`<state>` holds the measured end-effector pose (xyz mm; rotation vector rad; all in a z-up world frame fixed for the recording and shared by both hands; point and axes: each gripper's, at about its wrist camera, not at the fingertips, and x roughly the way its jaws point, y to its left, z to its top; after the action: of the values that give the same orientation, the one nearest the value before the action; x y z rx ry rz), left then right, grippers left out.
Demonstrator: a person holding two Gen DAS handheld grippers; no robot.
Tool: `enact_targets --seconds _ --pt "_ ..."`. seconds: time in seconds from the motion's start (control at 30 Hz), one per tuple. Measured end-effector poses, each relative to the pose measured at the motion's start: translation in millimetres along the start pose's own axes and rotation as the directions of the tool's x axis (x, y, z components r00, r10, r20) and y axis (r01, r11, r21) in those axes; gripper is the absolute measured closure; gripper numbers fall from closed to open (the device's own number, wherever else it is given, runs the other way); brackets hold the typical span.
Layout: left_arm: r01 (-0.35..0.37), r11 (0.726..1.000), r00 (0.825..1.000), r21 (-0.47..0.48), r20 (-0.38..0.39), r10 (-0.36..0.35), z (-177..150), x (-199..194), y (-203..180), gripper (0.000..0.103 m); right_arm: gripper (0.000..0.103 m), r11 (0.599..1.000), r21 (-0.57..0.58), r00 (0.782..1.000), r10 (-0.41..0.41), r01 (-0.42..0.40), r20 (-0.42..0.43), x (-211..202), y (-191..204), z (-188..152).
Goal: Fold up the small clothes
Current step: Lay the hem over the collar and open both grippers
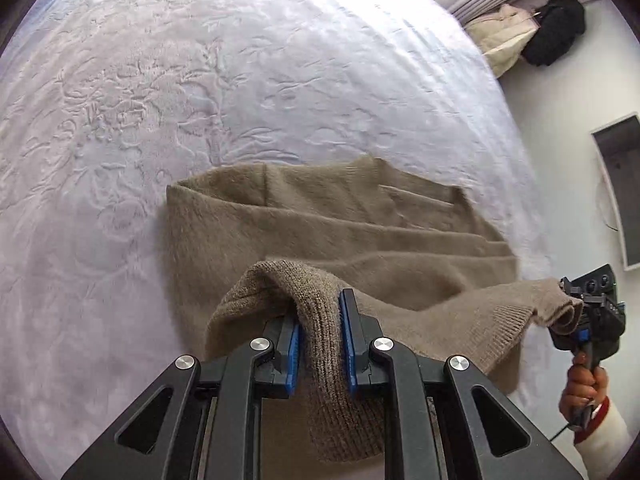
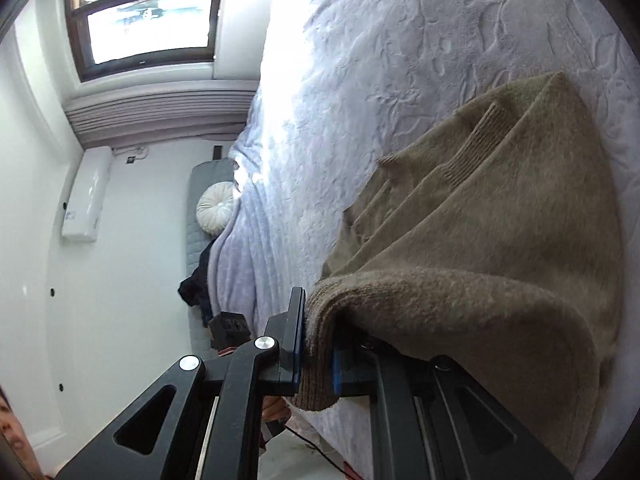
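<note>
Pale bed is carrying the sweater; left gripper and right gripper are pinching its hem (keep both level while folding).

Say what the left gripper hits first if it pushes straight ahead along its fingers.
The left gripper, shut on the sweater's ribbed hem, would likely run into the rest of the sweater lying ahead on the bedspread; depth is unclear.

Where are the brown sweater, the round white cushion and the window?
brown sweater (image 1: 320, 220): left wrist view, on its flat body.
round white cushion (image 2: 216, 208): right wrist view, on its middle.
window (image 2: 148, 20): right wrist view, on the glass.
</note>
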<state>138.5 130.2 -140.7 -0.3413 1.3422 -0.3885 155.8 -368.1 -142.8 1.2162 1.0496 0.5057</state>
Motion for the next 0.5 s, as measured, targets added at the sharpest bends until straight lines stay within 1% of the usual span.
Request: enact_targets --seconds 0.1,0.17,0.2,0.23,0.3,0.37,0.4,0.43,0.47,0.5 --pt "-0.024 1.0 0.999 -0.016 -0.024 0.024 4 23 10 0.084 0.091 0.998 0.033 0.998 -0.057 0.058 -0.002 21 -19 19" --pt "-0.032 0.999 0.999 -0.019 -0.026 0.031 4 31 12 0.084 0.091 0.995 0.057 0.997 -0.082 0.082 0.005 29 -31 27" --pt "-0.034 0.999 0.999 -0.024 -0.027 0.033 4 33 13 0.084 0.089 0.991 0.077 0.994 -0.107 0.107 0.005 32 -37 30" --pt "-0.036 0.999 0.999 -0.031 -0.031 0.035 4 32 13 0.084 0.087 0.988 0.1 0.993 -0.12 0.12 -0.004 36 -42 31" --pt "-0.05 0.998 0.998 -0.029 -0.04 0.049 4 26 10 0.084 0.087 0.977 0.147 0.988 -0.152 0.154 -0.023 39 -50 31" --pt "-0.081 0.997 0.996 -0.007 -0.044 0.081 2 16 4 0.083 0.081 0.979 0.132 0.988 -0.152 0.153 -0.016 35 -43 28" --pt "-0.098 0.995 0.995 0.01 -0.031 0.098 1 9 1 0.083 0.064 0.98 0.126 0.988 -0.155 0.155 -0.011 32 -38 28" --pt "-0.113 0.993 0.993 0.023 -0.02 0.114 0 4 -5 0.08 0.041 0.982 0.118 0.989 -0.148 0.147 -0.006 28 -32 26" --pt "-0.138 0.99 0.99 0.035 -0.008 0.138 -2 -1 -9 0.074 0.035 0.985 0.106 0.991 -0.136 0.135 0.004 22 -25 25" --pt "-0.182 0.982 0.983 0.044 0.013 0.182 -3 -6 -12 0.054 0.034 0.987 0.09 0.991 -0.134 0.132 0.017 16 -17 24"
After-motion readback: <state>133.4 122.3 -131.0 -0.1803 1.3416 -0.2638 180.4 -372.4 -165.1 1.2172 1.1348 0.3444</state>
